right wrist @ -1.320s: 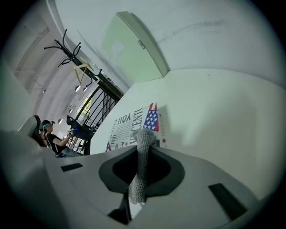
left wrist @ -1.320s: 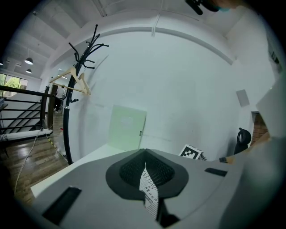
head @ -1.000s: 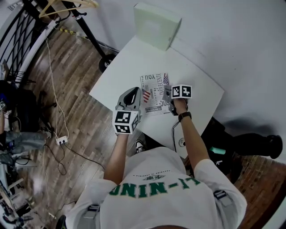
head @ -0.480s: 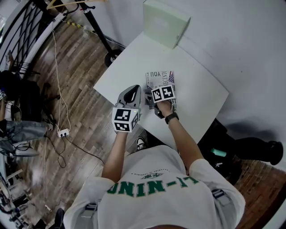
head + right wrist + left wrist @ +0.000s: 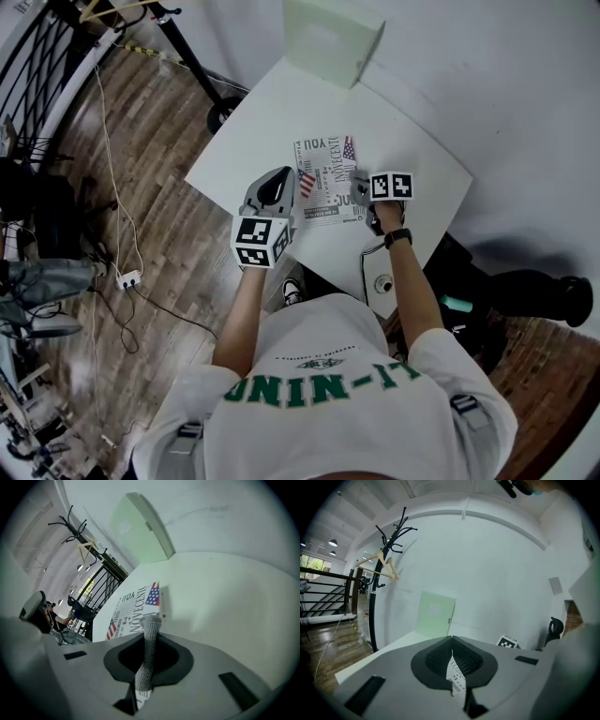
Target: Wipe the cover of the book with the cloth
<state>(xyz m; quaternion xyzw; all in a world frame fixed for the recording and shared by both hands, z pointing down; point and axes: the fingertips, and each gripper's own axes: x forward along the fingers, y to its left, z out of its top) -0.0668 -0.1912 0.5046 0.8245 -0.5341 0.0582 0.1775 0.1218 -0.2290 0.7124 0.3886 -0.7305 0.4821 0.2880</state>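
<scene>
At the near edge of the white worktop (image 5: pixel 258 127), the left tool (image 5: pixel 280 186) is closed on the near-left edge of the book (image 5: pixel 326 176); a printed strip of it shows pinched between the jaws. The right tool (image 5: pixel 360 194), at the book's right side, is clamped on a grey knitted cloth (image 5: pixel 149 645), which stands up between the jaws with its free end seen against the cover's right-hand edge. The book lies flat, close to that near edge, its cover showing black lettering and small flags. At the far corner a pale green box (image 5: pixel 330 37) stands against the wall. A black coat stand (image 5: pixel 389 545) rises off the worktop's left side.
</scene>
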